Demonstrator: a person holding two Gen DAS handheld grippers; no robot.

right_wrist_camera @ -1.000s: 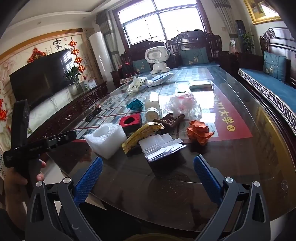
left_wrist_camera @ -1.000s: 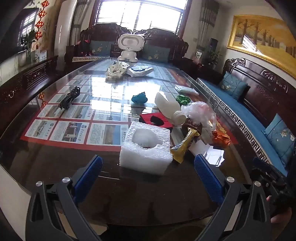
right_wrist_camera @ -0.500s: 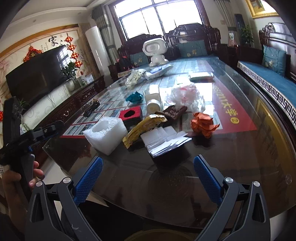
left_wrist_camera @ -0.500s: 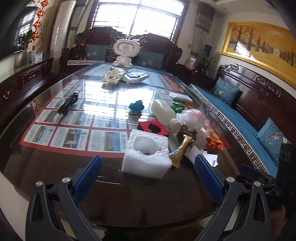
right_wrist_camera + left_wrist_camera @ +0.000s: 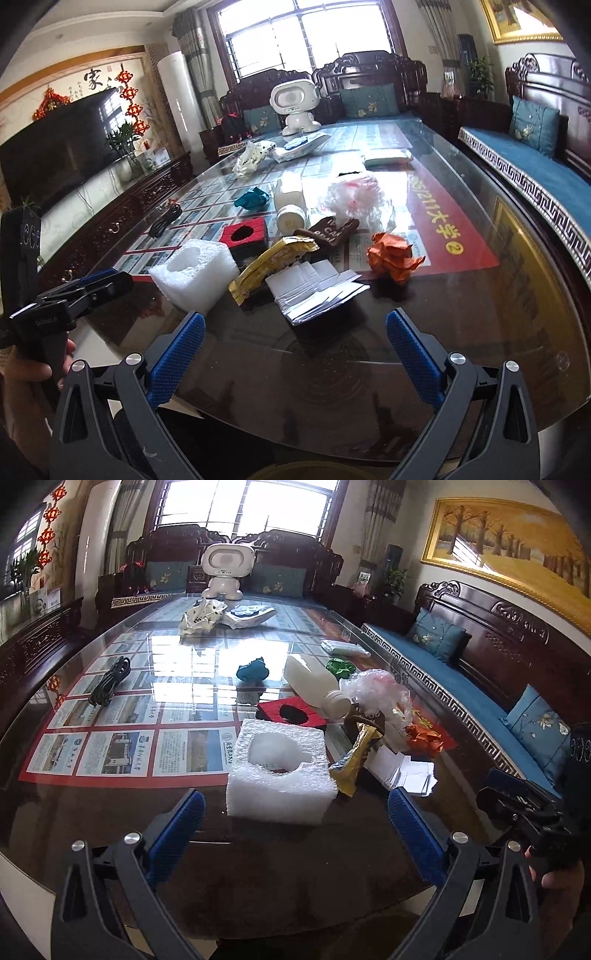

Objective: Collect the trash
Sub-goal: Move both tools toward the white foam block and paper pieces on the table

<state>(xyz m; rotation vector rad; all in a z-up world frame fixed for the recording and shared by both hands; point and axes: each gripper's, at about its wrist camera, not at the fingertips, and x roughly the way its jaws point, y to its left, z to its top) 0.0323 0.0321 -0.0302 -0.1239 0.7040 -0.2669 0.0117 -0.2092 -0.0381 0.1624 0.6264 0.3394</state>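
Note:
Trash lies on a glass-topped table (image 5: 110, 812). A white foam block (image 5: 280, 771) sits just ahead of my open, empty left gripper (image 5: 295, 808). Beside it lie a gold wrapper (image 5: 356, 760), folded white papers (image 5: 402, 771), crumpled orange paper (image 5: 424, 736), a red and black box (image 5: 291, 712), a white bottle (image 5: 314, 685) and a clear plastic bag (image 5: 376, 692). My right gripper (image 5: 293, 328) is open and empty, just short of the white papers (image 5: 314, 291), with the gold wrapper (image 5: 273, 260), foam block (image 5: 194, 271) and orange paper (image 5: 393, 256) beyond.
Further back lie teal (image 5: 253, 670) and green (image 5: 340, 666) crumpled paper, a black cable (image 5: 109, 681), white bags (image 5: 201, 616) and a white robot toy (image 5: 225, 570). Dark wooden sofas with blue cushions (image 5: 436, 637) line the table's right side and far end. A TV (image 5: 55, 155) stands at left.
Both grippers have shifted slightly while staying open; the left wrist view now sits a little nearer and lower toward the foam block. Nothing on the table has moved.

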